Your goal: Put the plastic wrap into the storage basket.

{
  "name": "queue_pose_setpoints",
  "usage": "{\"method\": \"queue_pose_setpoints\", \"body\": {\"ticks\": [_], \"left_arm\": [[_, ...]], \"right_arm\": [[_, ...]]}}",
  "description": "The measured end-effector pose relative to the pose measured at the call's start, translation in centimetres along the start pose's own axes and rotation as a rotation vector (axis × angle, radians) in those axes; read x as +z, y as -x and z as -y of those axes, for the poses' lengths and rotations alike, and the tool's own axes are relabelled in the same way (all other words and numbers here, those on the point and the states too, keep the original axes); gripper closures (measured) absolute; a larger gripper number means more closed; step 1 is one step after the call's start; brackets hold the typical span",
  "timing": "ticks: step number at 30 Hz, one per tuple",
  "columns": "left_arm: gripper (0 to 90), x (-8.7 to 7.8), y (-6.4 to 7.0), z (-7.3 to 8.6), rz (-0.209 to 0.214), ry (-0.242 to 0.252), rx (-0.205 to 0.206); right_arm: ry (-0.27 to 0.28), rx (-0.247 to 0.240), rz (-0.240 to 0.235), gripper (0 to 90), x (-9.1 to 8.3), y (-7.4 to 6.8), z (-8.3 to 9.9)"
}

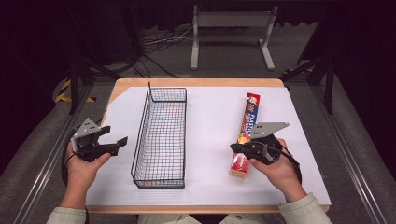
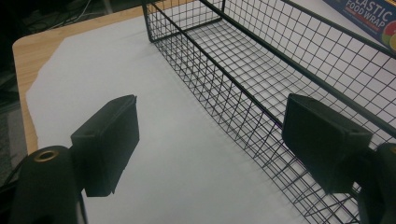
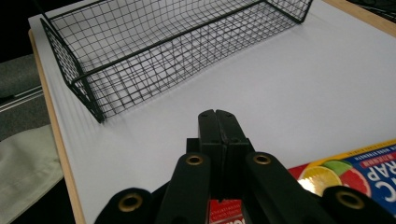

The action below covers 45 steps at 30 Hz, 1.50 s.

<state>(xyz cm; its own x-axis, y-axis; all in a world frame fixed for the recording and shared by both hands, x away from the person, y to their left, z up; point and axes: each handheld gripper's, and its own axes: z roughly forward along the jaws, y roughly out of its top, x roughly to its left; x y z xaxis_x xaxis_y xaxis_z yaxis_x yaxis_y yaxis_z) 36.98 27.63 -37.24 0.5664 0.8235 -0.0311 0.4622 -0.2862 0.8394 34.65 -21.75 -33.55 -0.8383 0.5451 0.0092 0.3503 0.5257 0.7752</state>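
Two tongs were in my hands: the left gripper gaped wide, left of the basket; the right gripper was clenched empty over the wrap box, which lay right of the basket.

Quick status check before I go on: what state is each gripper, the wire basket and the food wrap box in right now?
Left gripper: open, jaws wide apart, nothing between them, beside the basket.
Right gripper: shut, jaws pressed together with nothing between them, over the near end of the box.
Wire basket: upright on the white sheet, empty.
Food wrap box: lying flat on the sheet, closed as far as visible, not gripped.
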Motion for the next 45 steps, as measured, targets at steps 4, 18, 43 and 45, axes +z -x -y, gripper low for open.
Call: {"method": "queue_pose_setpoints", "body": {"ticks": [4,18,43,45], "left_arm": [[19.7,0.0,0.1,0.0,0.000,-0.001,0.000],[19.7,0.1,-0.1,0.1,0.000,-0.005,0.001],[19.7,0.0,-0.3,0.0,0.003,-0.004,-0.008],[19.7,0.1,-0.3,0.0,0.001,0.001,-0.006]], "right_arm": [[-0.007,-0.015,-0.016,90.0,0.8,-0.6,-0.2],[-0.168,0.010,-0.004,90.0,4.7,-0.4,1.3],[-0.398,0.012,0.024,90.0,6.5,-1.3,2.0],[-0.409,0.019,0.027,90.0,5.8,-1.1,2.1]]}}
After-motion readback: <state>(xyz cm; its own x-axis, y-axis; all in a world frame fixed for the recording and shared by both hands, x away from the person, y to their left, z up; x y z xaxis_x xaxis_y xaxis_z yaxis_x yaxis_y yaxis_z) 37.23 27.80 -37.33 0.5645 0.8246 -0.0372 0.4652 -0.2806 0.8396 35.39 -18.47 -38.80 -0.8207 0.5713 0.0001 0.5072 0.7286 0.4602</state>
